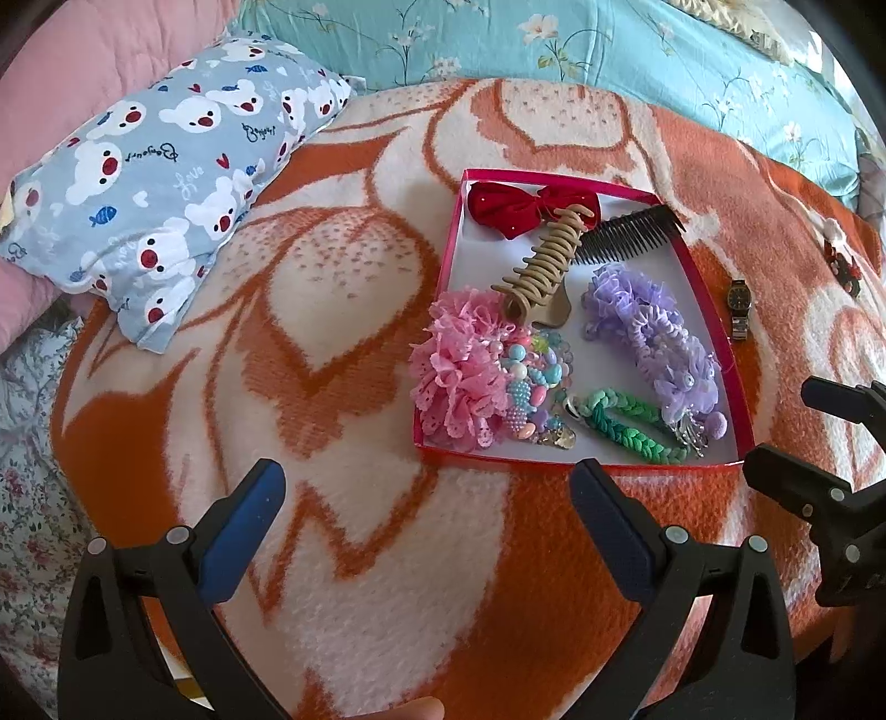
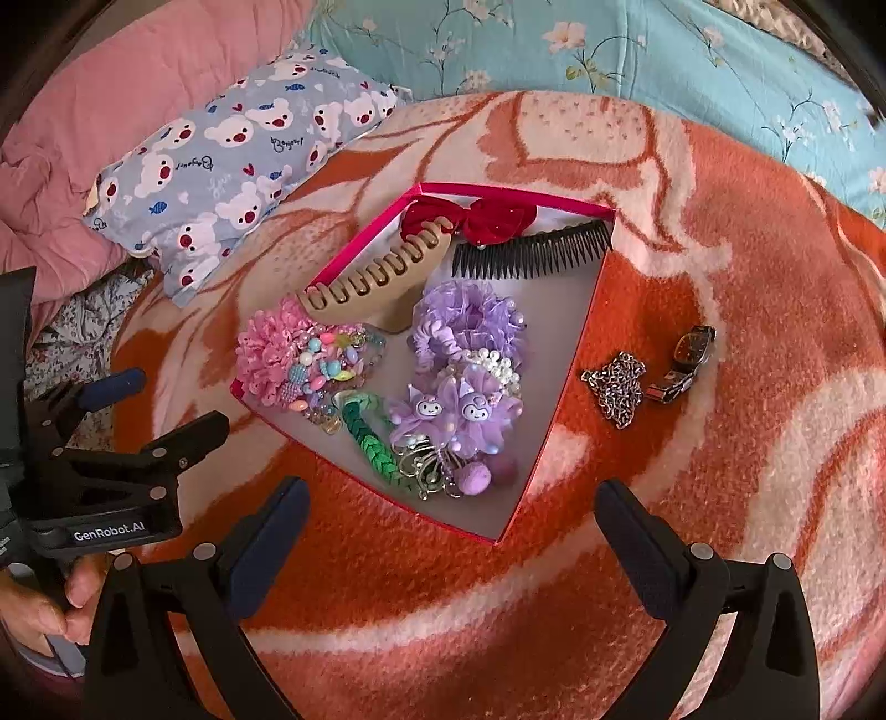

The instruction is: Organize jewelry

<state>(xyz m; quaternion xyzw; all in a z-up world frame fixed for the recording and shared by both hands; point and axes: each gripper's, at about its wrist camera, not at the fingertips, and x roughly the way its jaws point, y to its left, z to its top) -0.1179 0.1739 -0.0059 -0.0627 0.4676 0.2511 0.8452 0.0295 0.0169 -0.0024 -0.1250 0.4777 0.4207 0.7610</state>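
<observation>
A red-rimmed box with a white floor (image 1: 498, 249) (image 2: 554, 310) lies on the orange-and-cream blanket. It holds a red bow (image 1: 515, 207), a black comb (image 1: 626, 235), a beige claw clip (image 1: 548, 266), pink (image 1: 459, 365) and purple (image 1: 648, 327) scrunchies, coloured beads (image 1: 531, 382) and a green braided band (image 1: 626, 426). On the blanket to the right of the box lie a wristwatch (image 1: 739, 310) (image 2: 684, 360) and a silver chain (image 2: 617, 387). My left gripper (image 1: 429, 498) (image 2: 166, 404) hovers open, short of the box's near-left corner. Near the box's front corner, my right gripper (image 2: 451, 498) (image 1: 803, 429) is open and empty.
A bear-print pillow (image 1: 155, 183) (image 2: 238, 160) lies at the back left against a pink quilt (image 2: 138, 83). Teal floral bedding (image 1: 554, 50) runs along the back. A small red trinket (image 1: 841, 266) sits at the blanket's far right. A hand (image 2: 50, 609) grips the left tool.
</observation>
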